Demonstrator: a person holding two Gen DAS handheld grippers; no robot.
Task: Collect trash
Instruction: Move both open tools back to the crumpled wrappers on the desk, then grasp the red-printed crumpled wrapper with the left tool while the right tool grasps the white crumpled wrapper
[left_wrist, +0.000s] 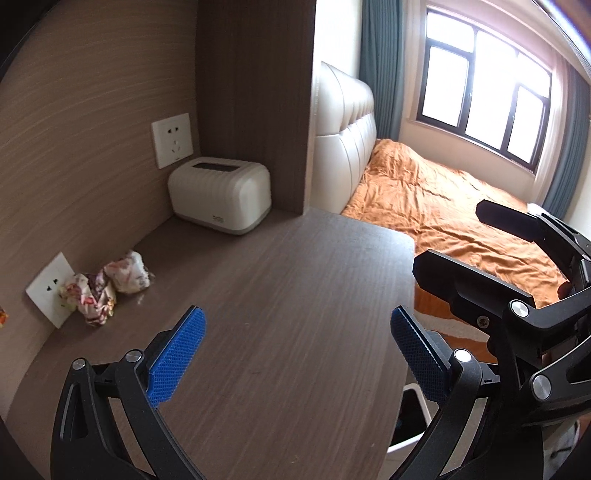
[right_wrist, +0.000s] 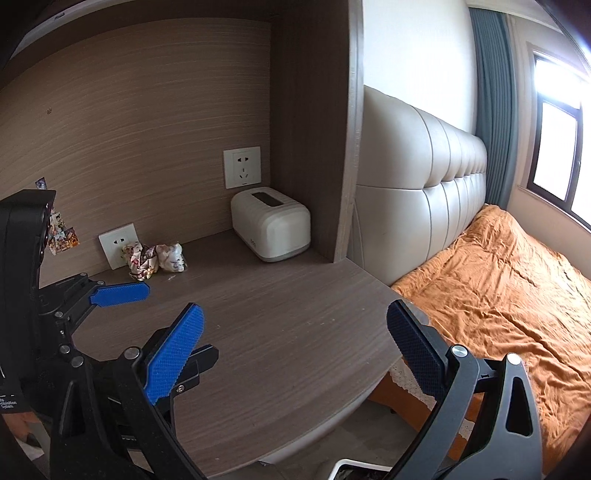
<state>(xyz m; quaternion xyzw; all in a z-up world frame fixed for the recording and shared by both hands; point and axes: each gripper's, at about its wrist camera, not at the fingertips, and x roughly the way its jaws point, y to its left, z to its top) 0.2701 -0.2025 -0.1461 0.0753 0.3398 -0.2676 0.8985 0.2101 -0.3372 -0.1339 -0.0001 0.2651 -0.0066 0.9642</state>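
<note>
Two crumpled printed paper wads (left_wrist: 107, 286) lie on the brown desk (left_wrist: 277, 295) at its back left, against a wall socket; they also show in the right wrist view (right_wrist: 155, 256). My left gripper (left_wrist: 297, 325) is open and empty above the desk, to the right of and nearer than the wads. My right gripper (right_wrist: 295, 325) is open and empty over the desk's right part. The right gripper's black body shows in the left wrist view (left_wrist: 517, 280). A white bin (left_wrist: 410, 424) stands on the floor below the desk's right edge.
A white tissue box (left_wrist: 221, 194) stands at the desk's back corner beside a wooden side panel (left_wrist: 255, 99). Sockets (left_wrist: 172, 139) sit on the back wall. A bed with an orange cover (left_wrist: 443, 206) lies right of the desk. Stickers (right_wrist: 61, 232) are on the wall.
</note>
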